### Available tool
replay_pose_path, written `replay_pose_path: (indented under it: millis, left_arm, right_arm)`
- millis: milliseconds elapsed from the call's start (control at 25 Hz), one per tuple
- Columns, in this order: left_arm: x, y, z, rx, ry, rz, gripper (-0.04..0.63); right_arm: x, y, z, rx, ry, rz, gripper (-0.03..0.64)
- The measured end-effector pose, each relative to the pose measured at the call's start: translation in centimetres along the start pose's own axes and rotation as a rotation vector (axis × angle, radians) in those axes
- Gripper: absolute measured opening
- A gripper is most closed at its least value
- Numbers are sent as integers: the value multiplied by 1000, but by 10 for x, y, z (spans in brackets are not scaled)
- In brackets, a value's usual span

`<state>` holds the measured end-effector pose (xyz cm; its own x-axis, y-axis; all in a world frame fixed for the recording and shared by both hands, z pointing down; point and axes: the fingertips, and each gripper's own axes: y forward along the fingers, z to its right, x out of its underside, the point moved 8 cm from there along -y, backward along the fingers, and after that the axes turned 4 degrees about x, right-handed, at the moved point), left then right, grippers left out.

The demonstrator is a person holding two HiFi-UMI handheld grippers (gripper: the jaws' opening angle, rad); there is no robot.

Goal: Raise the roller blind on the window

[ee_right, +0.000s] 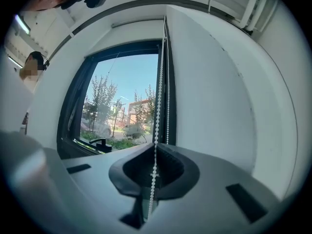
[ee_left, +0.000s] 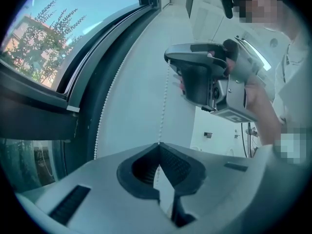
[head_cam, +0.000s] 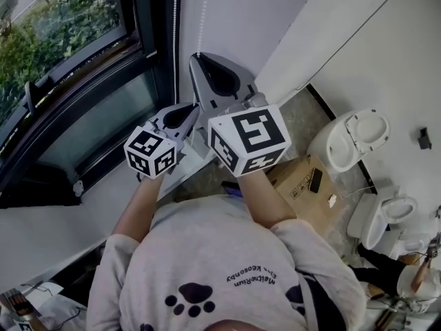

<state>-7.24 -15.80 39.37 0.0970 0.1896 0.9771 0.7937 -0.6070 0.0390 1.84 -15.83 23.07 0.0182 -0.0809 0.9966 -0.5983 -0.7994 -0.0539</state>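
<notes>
A white bead chain [head_cam: 204, 12] hangs beside the dark-framed window [head_cam: 62, 40], with a second strand [head_cam: 175, 33] closer to the frame. My right gripper [head_cam: 200, 55] is the higher one, and its jaws are shut on the chain [ee_right: 159, 96], which runs down through their seam [ee_right: 157, 145]. Just below it my left gripper [head_cam: 195, 107] is also shut on the same strand [ee_left: 165, 106], right at its tips [ee_left: 158, 144]. In the left gripper view the right gripper [ee_left: 168, 61] is above, held in a hand. The blind itself does not show over the glass.
A white wall [ee_right: 214, 106] stands right of the chain and the sill [head_cam: 83, 205] lies below the window. On the floor at the right are a cardboard box [head_cam: 303, 181] and two white toilets [head_cam: 355, 140] [head_cam: 386, 216]. The window handle [ee_right: 100, 143] projects inward.
</notes>
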Motion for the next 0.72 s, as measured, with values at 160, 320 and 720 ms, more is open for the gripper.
replay_pose_path:
  millis: [160, 320, 720]
  left_arm:
    - [0, -2, -1, -2, -1, 7, 9]
    - [9, -1, 1, -7, 23, -17, 9]
    - [75, -6, -8, -40, -41, -98, 9]
  right_arm:
    - [1, -2, 1, -1, -3, 18, 12]
    - [11, -3, 0, 12, -22, 12, 11]
    - [76, -10, -9, 30, -12, -94, 11]
